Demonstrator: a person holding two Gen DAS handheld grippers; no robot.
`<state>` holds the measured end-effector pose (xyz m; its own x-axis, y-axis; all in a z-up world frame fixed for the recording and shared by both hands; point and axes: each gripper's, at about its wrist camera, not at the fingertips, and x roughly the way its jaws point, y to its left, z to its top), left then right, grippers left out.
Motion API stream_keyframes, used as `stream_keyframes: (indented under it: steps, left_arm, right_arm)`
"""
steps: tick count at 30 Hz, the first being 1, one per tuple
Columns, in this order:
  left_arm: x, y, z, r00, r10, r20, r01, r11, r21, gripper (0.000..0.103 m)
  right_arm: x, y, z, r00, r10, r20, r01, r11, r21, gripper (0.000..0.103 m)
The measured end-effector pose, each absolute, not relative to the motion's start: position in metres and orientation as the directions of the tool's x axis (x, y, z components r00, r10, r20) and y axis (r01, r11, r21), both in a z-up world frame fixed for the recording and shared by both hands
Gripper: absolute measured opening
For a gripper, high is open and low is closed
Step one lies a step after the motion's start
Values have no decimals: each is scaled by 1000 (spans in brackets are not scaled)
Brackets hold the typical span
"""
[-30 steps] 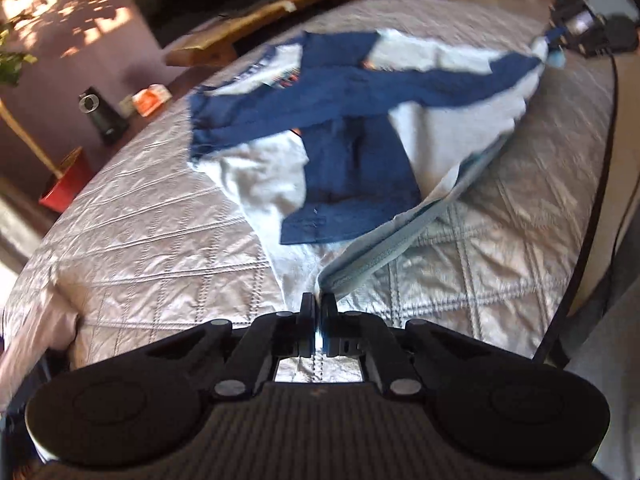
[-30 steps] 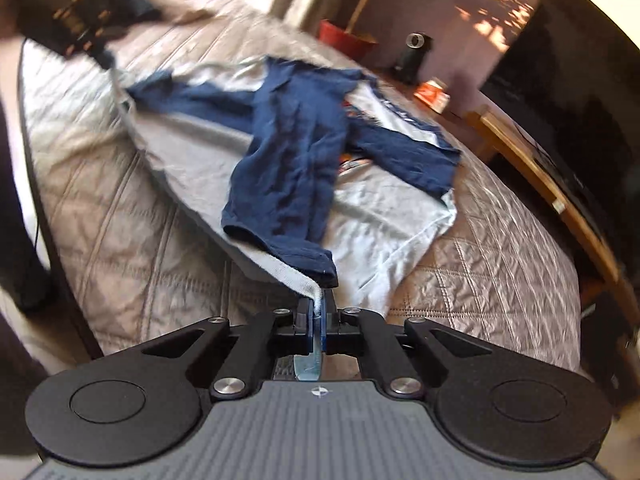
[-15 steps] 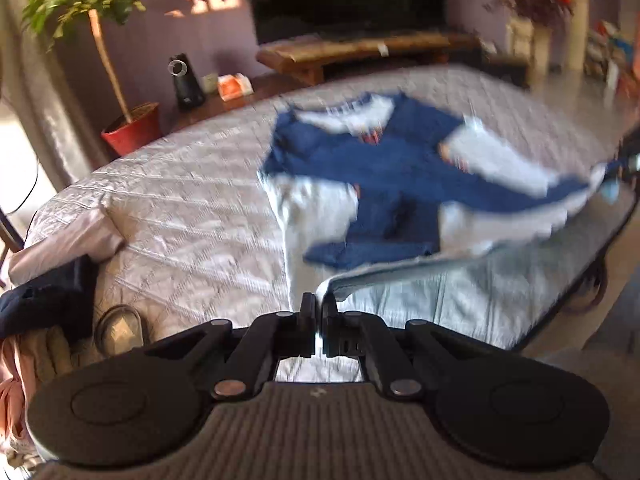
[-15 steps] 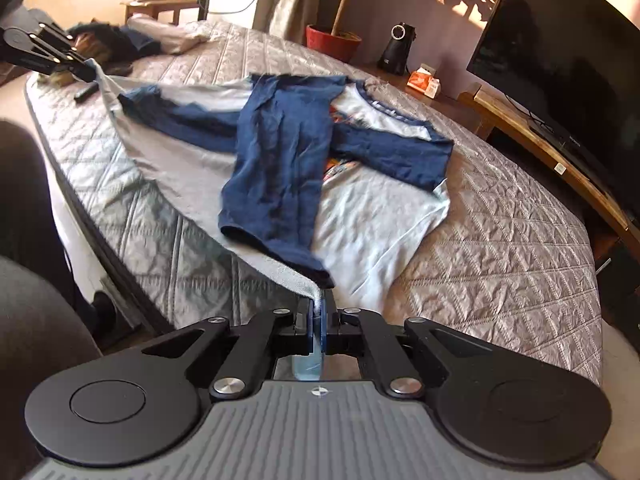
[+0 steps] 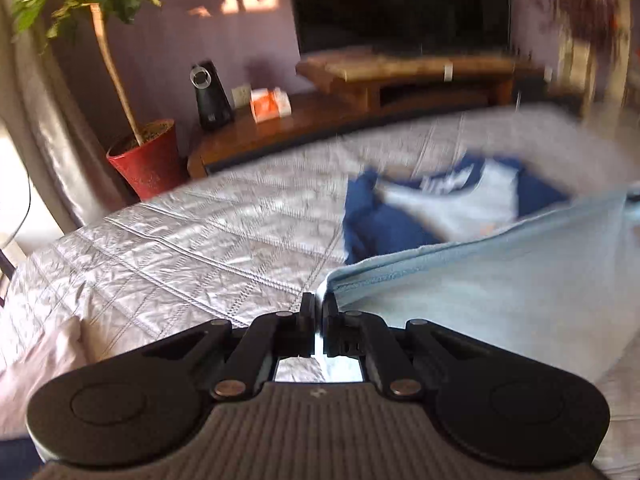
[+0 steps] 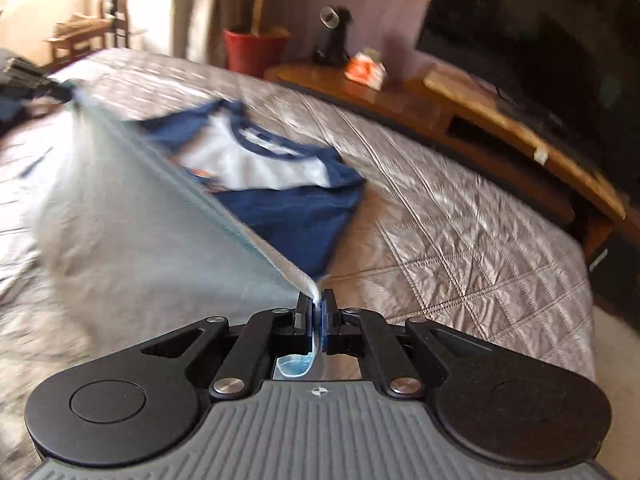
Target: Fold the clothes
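Left wrist view showed the left gripper [image 5: 318,312] clamped on a hem corner of the shirt [image 5: 472,276]; the right gripper [image 6: 316,312] pinched the other corner, lifting the pale hem over the quilted bed [image 6: 460,248]. A red pot [image 5: 146,160] held a small tree [image 5: 80,4].

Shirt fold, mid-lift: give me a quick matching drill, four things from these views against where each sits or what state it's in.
Things:
1. shirt
2. plant pot
3. orange box
4. left gripper

Places or states:
A. on the low wooden bench by the wall
B. shut on the pale hem
C. partly lifted off the quilt, hem stretched between both grippers
D. red, on the floor beside the bed

Pairs: 1-C, 2-D, 3-A, 4-B
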<state>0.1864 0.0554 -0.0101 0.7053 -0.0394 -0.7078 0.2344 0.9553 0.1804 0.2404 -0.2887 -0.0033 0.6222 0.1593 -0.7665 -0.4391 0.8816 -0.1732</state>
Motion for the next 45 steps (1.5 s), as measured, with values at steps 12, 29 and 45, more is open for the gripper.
stream_keyframes:
  steps: [12,29,45]
  left_arm:
    - [178,61,-21,709,77,-701,174,944,280,25]
    - [202,54,-30,640,2,-768,119,988,102,18]
    - [165,24,-31,681,5,-733,186,966,179,39]
  right_arm:
    - [221,-295,-9,730,78,-679,-225,966,-130,19]
    - [233,-331,-44,674,37,-738,41,995,88,41]
    - [268,-216,-39,684,165,-711,-255,967,-21,62]
